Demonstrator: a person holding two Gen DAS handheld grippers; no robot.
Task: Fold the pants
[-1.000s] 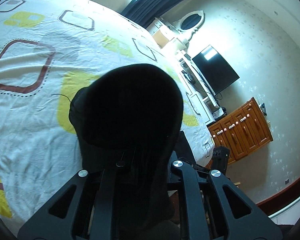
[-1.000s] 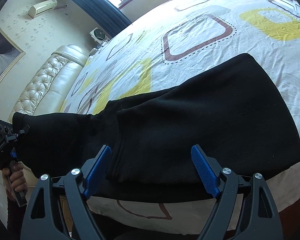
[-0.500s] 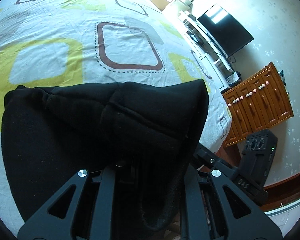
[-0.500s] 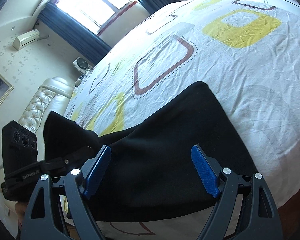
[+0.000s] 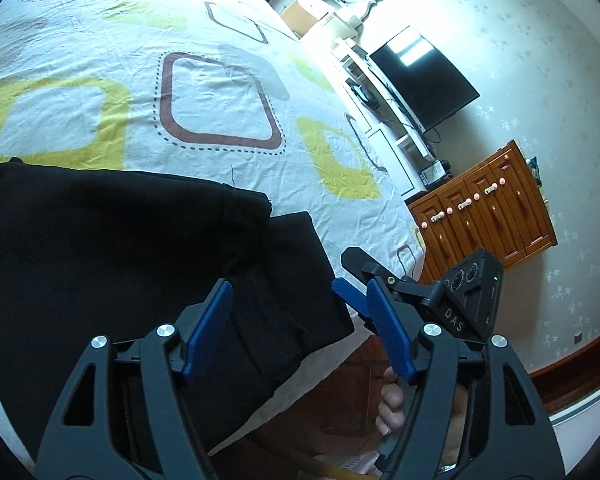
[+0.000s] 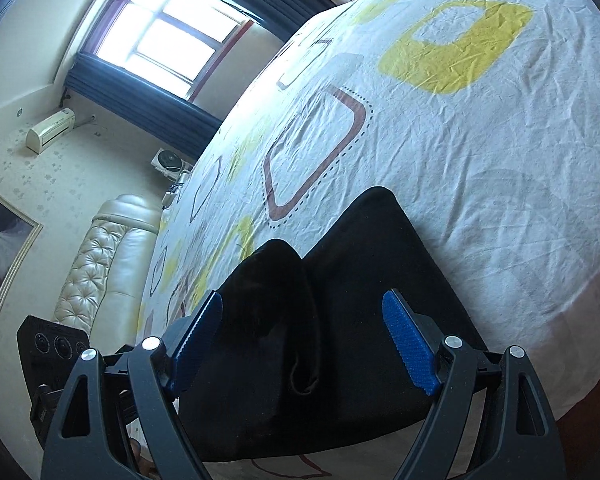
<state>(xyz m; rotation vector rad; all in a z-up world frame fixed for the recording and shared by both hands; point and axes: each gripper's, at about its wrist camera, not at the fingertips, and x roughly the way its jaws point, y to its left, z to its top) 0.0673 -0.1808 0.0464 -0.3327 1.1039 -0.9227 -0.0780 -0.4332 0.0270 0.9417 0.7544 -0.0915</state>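
Observation:
The black pants (image 5: 112, 248) lie folded in layers on the patterned bed sheet (image 5: 216, 104), near the bed's edge. In the right wrist view the pants (image 6: 380, 280) show a raised fold at their left. My left gripper (image 5: 296, 324) is open and empty just above the pants' near edge. My right gripper (image 6: 304, 340) is open and empty over the pants. The right gripper's body also shows in the left wrist view (image 5: 460, 300), beside the bed edge.
A wooden cabinet (image 5: 488, 208) and a TV (image 5: 424, 80) stand past the bed's foot. A padded headboard (image 6: 100, 264), a window (image 6: 168, 36) and a wall air conditioner (image 6: 50, 136) lie the other way. The sheet (image 6: 480, 128) stretches beyond the pants.
My left gripper has let go of the pants and opened; the fabric it carried now lies folded over on the bed. My right gripper stays open and has tilted toward the far bed.

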